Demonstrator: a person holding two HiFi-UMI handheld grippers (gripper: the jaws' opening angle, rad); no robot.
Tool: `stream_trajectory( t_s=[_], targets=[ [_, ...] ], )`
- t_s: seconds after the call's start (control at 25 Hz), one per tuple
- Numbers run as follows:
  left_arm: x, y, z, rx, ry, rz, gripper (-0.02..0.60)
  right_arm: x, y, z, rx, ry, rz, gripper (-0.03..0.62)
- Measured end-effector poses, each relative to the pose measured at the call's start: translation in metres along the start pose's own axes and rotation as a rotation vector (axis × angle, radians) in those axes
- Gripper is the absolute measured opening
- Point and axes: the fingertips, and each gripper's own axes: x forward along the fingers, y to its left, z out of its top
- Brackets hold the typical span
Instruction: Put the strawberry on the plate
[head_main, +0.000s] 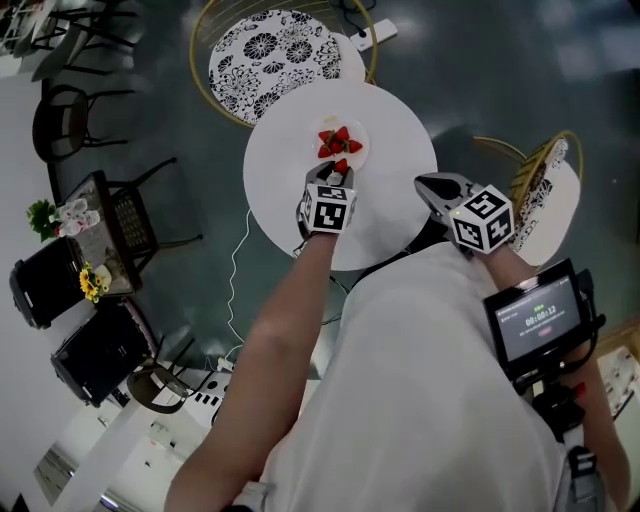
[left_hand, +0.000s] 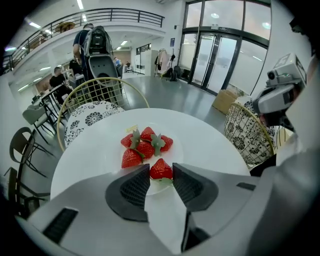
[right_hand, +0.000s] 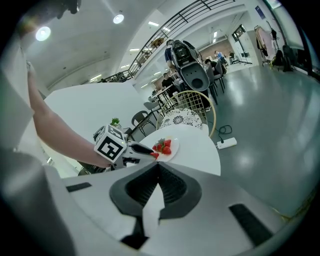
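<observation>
Your left tongs gripped the strawberry at the near edge of the plate. Only their own view showed the pads on it. Your right tongs were closed and empty.

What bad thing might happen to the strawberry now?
The left gripper pinches the strawberry just over the near edge of the plate. Dropped here, it may roll off onto the table. Squeezing harder might squash it. Going further, it might knock the other strawberries piled on the plate.
</observation>
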Motion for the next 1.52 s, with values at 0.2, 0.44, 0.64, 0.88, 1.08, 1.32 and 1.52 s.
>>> stream_trajectory(
  t_s=[0.2, 0.44, 0.64, 0.88, 1.08, 1.32, 1.52],
  targets=[
    [0.005, 0.007, -0.001, 0.014, 0.021, 0.043, 0.127, -0.001, -0.001, -0.003, 0.011, 0.005, -0.008, 0.005],
    [0.005, 0.01, 0.0, 0.006, 0.016, 0.061, 0.127, -0.003, -0.003, -0.005, 0.02, 0.004, -0.014, 0.005],
    [0.002, 0.012, 0.001, -0.007, 0.003, 0.064, 0.129, -0.002, -0.002, -0.003, 0.017, 0.001, -0.011, 0.005],
    [0.001, 0.012, 0.0, 0.001, -0.006, 0.058, 0.161, -0.002, -0.003, -0.004, 0.017, 0.002, -0.011, 0.005],
    [-0.003, 0.01, 0.002, 0.008, -0.018, 0.049, 0.166, -0.002, -0.003, -0.005, 0.019, -0.001, -0.009, 0.005],
    [-0.014, 0.006, 0.006, 0.041, -0.048, 0.046, 0.186, 0.001, -0.002, 0.001, 0.013, -0.01, 0.001, 0.005],
    [-0.027, 0.007, 0.007, 0.028, -0.082, 0.063, 0.186, 0.003, 0.001, 0.004, -0.011, -0.017, 0.009, 0.005]
  ],
)
